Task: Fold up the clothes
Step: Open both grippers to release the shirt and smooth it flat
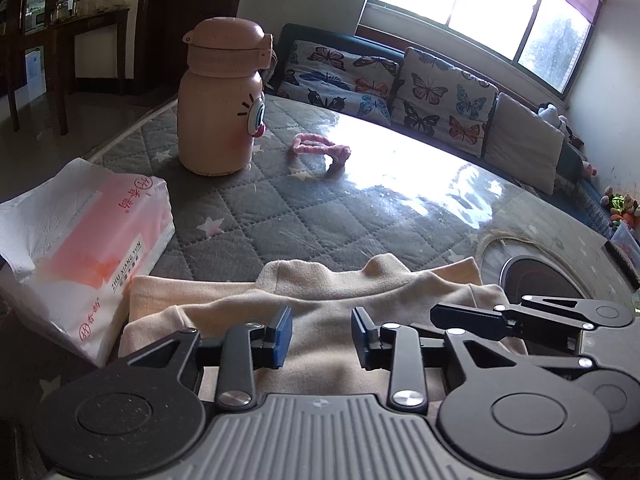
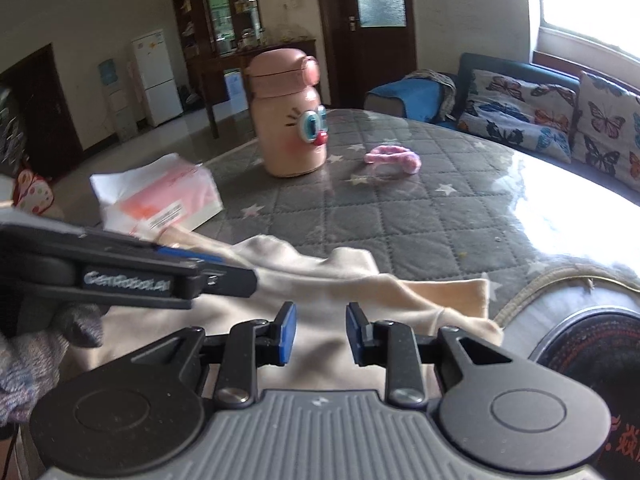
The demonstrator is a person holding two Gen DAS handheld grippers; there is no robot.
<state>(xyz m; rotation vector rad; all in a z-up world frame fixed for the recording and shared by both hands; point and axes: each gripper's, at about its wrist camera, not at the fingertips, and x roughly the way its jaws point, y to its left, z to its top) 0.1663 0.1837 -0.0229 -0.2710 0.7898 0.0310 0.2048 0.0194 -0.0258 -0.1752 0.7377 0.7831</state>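
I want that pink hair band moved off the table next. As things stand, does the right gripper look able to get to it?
Probably yes. The right gripper stands open and empty above the cream garment, and only bare quilted table cover lies between it and the hair band.

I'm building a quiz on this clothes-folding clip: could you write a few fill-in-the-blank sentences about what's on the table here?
1. The cream garment lies at the near edge of a grey ____ table cover patterned with stars.
2. The pink bottle stands ____ on the table.
3. The sofa cushions are printed with ____.
4. The fuzzy pink loop lies to the ____ of the bottle in both views.

Missing words: quilted; upright; butterflies; right
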